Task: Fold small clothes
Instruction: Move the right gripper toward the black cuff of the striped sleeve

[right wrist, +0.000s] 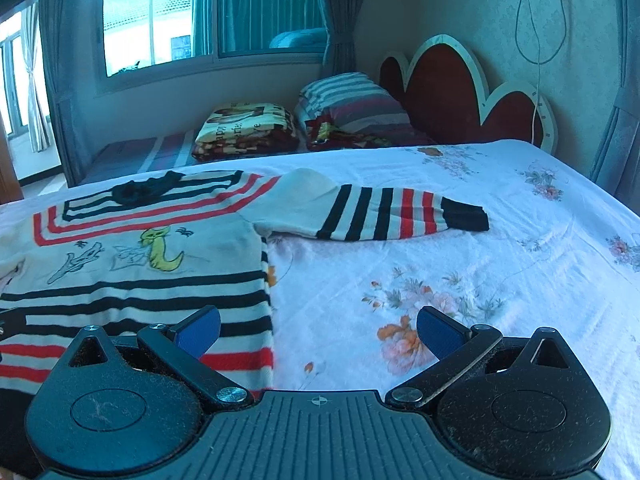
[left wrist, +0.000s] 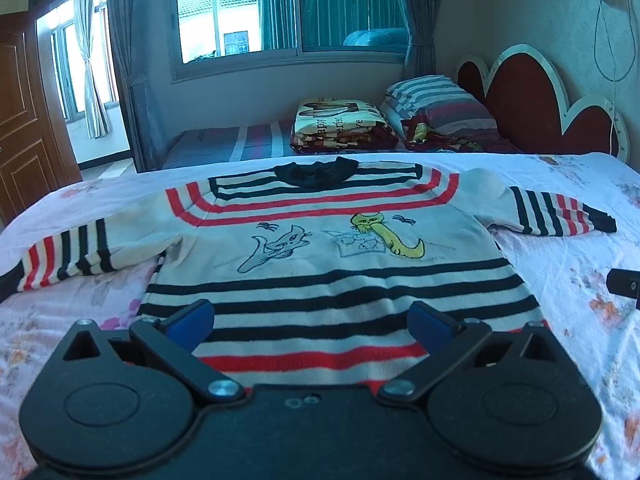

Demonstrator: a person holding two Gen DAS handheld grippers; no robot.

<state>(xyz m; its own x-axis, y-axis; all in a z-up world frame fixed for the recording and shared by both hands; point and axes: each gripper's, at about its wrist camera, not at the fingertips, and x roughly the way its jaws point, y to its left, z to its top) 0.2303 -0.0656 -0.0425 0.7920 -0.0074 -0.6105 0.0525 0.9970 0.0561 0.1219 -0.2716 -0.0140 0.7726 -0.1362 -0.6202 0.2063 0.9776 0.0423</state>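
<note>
A small cream sweater (left wrist: 320,256) with red and black stripes and cat drawings lies flat, face up, on the floral bedsheet (left wrist: 580,264), both sleeves spread out. My left gripper (left wrist: 312,320) is open and empty, hovering over the sweater's bottom hem. My right gripper (right wrist: 318,330) is open and empty, over the sweater's right bottom edge and the sheet beside it. The sweater also shows in the right wrist view (right wrist: 132,264), with its right sleeve (right wrist: 380,212) stretched out to the right. A bit of the right gripper shows at the edge of the left wrist view (left wrist: 624,284).
A second bed behind holds a folded blanket (left wrist: 340,124) and a striped pillow (left wrist: 436,104). A red scalloped headboard (left wrist: 532,108) stands at the right. Window and curtains at the back, a wooden door (left wrist: 20,120) at left.
</note>
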